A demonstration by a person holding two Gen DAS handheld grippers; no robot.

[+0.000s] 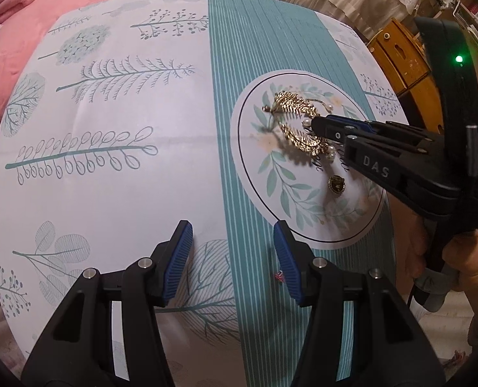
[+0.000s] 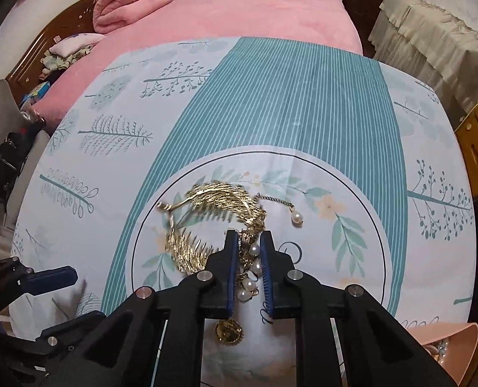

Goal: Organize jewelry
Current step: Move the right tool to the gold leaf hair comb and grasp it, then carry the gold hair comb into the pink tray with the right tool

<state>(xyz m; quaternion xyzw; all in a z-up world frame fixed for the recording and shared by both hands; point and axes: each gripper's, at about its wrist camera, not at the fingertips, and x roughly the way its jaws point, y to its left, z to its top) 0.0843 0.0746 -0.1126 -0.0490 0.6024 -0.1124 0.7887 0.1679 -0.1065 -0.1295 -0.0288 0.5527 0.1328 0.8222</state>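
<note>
My right gripper pinches the pearl-and-gold jewelry inside the cloth's printed circle, near its right edge; my left gripper hangs open, empty. I'm at the pickup; next, I judge, a gentle lift.

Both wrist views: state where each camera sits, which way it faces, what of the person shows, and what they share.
Left wrist view: on the left tongs, looking steeply down at the printed cloth; its open blue pads frame bare cloth; the person's hand holding the right tongs shows at right.
Right wrist view: on the right tongs, facing down, its pads nearly closed around the gold leaf-and-pearl jewelry; the left tongs show at lower left.
Shared: the jewelry, the cloth, the pink bed.
</note>
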